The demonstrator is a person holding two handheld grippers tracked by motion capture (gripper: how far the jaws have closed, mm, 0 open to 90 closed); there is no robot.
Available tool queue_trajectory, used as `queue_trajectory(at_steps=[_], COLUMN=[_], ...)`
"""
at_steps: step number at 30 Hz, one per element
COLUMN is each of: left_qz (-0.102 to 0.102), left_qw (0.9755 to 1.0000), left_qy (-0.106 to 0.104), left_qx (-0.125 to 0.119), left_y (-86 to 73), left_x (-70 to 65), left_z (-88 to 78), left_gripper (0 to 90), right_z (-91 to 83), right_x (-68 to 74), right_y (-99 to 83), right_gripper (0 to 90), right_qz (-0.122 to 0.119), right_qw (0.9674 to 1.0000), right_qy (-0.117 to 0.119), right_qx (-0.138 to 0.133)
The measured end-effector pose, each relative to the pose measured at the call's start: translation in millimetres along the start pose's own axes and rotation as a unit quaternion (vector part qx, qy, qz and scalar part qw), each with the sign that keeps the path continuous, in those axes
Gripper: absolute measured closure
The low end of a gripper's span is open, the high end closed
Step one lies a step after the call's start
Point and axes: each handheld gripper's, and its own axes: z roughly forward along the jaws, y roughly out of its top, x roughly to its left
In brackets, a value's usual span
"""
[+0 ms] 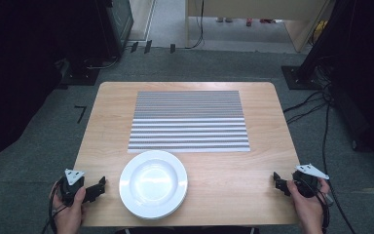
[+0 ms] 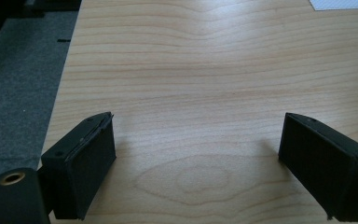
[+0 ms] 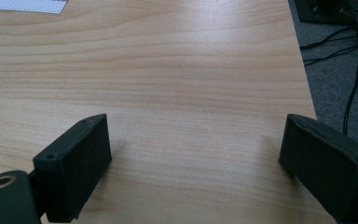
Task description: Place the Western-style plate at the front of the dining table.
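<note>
— What's in that white plate [image 1: 153,184]?

— Bare glaze and a bit of glare. It sits low in the frame, just left of centre, near the front edge of the wooden table [image 1: 253,185]. It may be a small stack; the rim looks doubled, but I can't be sure.

— And the grippers?

— The left gripper [image 1: 100,184] is at the lower left, just beside the plate's rim but not touching it, jaws spread wide with only wood grain between them. The right gripper [image 1: 276,178] is at the lower right, well apart from the plate, jaws just as wide and holding nothing.

— Anything else on the table?

— A grey-and-white striped placemat [image 1: 189,122] lies in the middle, just above the plate. Around the table is grey carpet [image 1: 39,141], with black cables [image 1: 321,102] trailing at the right and dark equipment stands in the upper corners.
</note>
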Motion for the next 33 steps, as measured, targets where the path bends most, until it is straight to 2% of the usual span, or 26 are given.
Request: queue_trajectory(at_steps=[9, 12, 15, 24, 33], left_qz=[-0.014, -0.021, -0.026, -0.021, -0.011], left_qw=[0.9999, 0.9995, 0.9992, 0.9985, 0.9974], left_qy=[-0.002, -0.012, -0.019, -0.028, -0.047], left_qx=[-0.007, -0.021, -0.025, -0.043, -0.054], left_y=[0.8, 3.3, 4.4, 6.7, 10.0], left_x=[1.6, 0.8, 0.1, -8.6, -21.7], left_z=[-2.7, -6.6, -7.6, -15.7, -25.1], left_gripper=[11.4, 11.3, 11.3, 11.3, 11.3], right_z=[0.4, -0.3, -1.8, -8.9, -14.3], right_x=[0.9, 3.3, 5.5, 13.5, 23.5], right_y=[0.4, 2.0, 3.5, 8.3, 12.1], right_gripper=[7.7, 8.2, 8.3, 8.4, 8.5], right_qz=[0.001, 0.004, 0.01, 0.011, 0.014], right_qw=[1.0, 1.0, 0.9999, 0.9995, 0.9988], right_qy=[-0.002, 0.005, 0.011, 0.016, 0.029], right_qx=[0.001, 0.005, 0.0, -0.025, -0.036])
